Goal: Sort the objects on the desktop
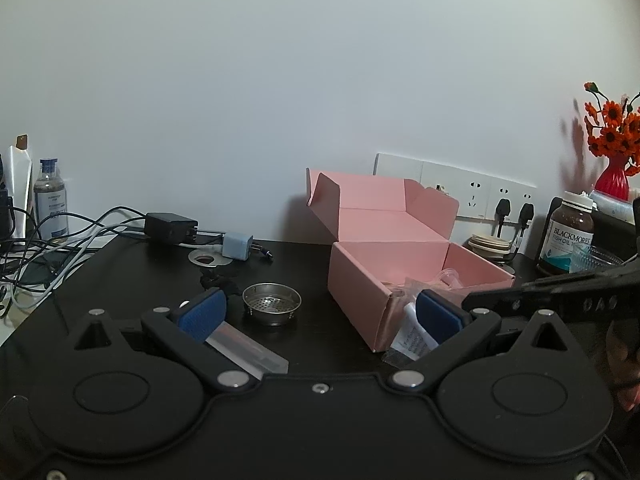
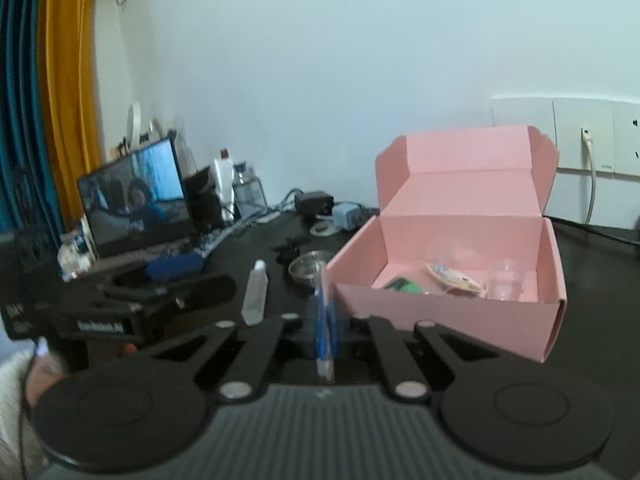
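Two grippers over a black desk, everything placed by the pink box. Far left of the box, against the wall among cables: a black power adapter, then a pale blue charger plug just beside it. Nearer and still left of the box: a clear plastic tube lying flat on the desk, partly under the left finger of the left gripper. Jaws of that gripper spread wide, nothing between the blue pads. Between the tube and the box, close to the box's left wall: a small round metal strainer, upright on the desk. Lid of the box thrown back toward the wall, inside open to view; within it a green item, a snack wrapper and a clear cup. At the box's near corner, touching it: a clear packet with a white label, tilted. Right gripper just in front of that same corner, jaws pressed together on a thin pale strip, seemingly the packet's edge, though blurred in the right wrist view. Right of the box, by the wall sockets: a brown supplement bottle standing upright. Farther right of the box: a red vase of orange flowers.
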Available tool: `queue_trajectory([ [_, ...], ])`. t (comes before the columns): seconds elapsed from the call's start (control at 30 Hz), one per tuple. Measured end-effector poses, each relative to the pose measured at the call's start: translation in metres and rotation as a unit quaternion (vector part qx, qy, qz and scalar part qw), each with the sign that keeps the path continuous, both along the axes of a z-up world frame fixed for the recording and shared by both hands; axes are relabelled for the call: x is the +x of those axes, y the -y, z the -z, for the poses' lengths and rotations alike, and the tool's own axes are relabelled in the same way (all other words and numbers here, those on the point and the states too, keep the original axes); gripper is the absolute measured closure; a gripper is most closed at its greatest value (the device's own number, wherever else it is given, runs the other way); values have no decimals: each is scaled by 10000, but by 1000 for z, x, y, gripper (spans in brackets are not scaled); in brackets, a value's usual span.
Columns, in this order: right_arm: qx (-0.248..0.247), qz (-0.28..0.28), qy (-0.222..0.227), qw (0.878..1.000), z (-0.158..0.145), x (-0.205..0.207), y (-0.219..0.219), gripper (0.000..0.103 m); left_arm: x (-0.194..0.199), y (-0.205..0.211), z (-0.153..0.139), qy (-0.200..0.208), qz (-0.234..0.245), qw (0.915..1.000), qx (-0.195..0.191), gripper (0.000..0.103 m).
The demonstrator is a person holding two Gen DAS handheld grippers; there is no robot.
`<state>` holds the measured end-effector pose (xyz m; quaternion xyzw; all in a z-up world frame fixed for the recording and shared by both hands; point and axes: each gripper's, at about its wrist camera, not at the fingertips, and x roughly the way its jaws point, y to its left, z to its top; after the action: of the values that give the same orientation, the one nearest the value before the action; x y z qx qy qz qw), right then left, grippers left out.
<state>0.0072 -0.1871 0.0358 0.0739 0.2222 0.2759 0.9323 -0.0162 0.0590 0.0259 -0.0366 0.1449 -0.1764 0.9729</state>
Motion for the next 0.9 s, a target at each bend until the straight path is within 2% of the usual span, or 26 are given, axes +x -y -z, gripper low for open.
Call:
queue_trajectory([
  [0.27,731,248,16,9970,-6,2,32,98,-1,1,0,23,16,10000,49,0],
  [0.33,735,331,21,9967,-6,3,37,98,-2,2,0,53,27,9999,84,0],
  [0.4,625,366,-125,9973,-3,7,35,93,-4,4,-1,95,41,9999,119,0],
  [0.43,548,350,-250,9976,-1,9,32,79,-4,4,-1,115,52,9998,130,0],
  [0.47,400,238,-370,9982,1,11,27,56,-5,4,-1,125,57,9998,132,0],
  [0.53,21,11,-394,9992,4,7,15,34,-4,3,-1,102,41,9999,87,0],
  [0.63,-536,-357,-250,9976,8,-1,-11,35,-1,-1,0,43,4,10000,-43,0],
  [0.73,-828,-538,-498,9939,16,3,-30,35,2,-5,0,-29,-33,9999,-150,0],
  [0.9,-1420,-523,-828,9850,23,10,-50,35,2,-7,0,-32,-52,9997,-243,0],
])
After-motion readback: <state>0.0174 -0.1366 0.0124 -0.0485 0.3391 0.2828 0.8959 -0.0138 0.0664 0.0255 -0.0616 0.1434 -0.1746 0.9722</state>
